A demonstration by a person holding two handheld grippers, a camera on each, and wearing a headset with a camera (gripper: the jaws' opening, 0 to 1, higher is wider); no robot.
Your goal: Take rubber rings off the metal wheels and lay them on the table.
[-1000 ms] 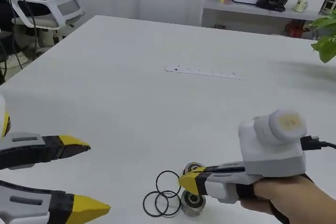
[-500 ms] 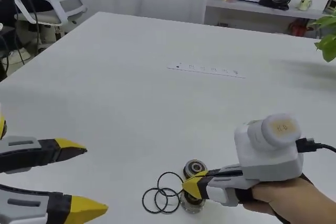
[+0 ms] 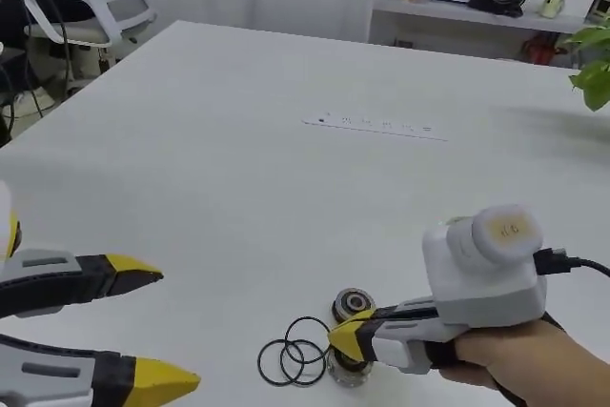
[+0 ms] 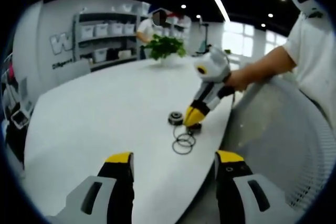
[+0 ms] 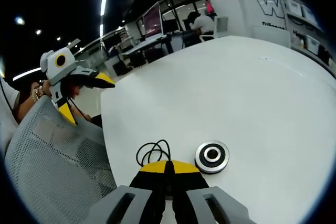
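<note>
Rubber rings [image 3: 294,359]: three lie loose and overlapping on the white worktop [image 3: 286,169], just beside the right gripper [image 3: 347,339]. Its fingers [image 5: 153,168] are pressed together with barely a slit between them, yellow tips down on the near wheel [image 3: 347,371]. Whether a ring is nipped between them cannot be told, since the tips hide that part of the wheel. The far wheel [image 3: 354,304] lies flat just beyond, apart from the tips; whether it carries a ring is too small to make out. The left gripper [image 3: 179,327] hangs at the near edge of the worktop, well apart from the work, its fingers spread wide and holding nothing. Judgement: the task is part done, with three rings off and laid down, the near wheel apparently in hand and the far wheel possibly to follow. Against the frame of a second ago, the right gripper's tips have come off the far wheel's edge and down onto the near wheel. The ring count and the left gripper's opening are unchanged.
</note>
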